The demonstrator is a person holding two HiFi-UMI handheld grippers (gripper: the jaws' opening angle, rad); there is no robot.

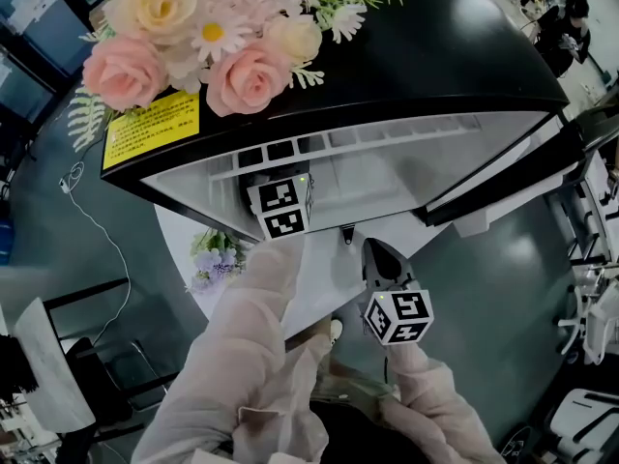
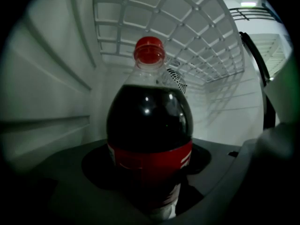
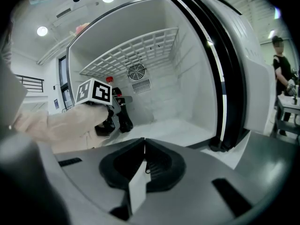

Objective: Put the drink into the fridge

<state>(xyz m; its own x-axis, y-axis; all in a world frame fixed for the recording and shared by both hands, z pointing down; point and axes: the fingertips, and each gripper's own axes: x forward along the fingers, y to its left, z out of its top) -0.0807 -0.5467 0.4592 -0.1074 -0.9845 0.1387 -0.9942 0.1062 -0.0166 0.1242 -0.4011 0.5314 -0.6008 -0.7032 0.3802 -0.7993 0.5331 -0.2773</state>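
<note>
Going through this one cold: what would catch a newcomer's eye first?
A dark cola bottle with a red cap fills the left gripper view. The left gripper grips it inside the open white fridge, under a wire shelf. In the head view, pink and cream flowers sit on the fridge's black top, and the right gripper hangs shut and empty outside.

Bottle (image 2: 150,125) base lost in shadow in the left gripper view — in the head view, the fridge (image 1: 464,56) top hides it entirely.
</note>
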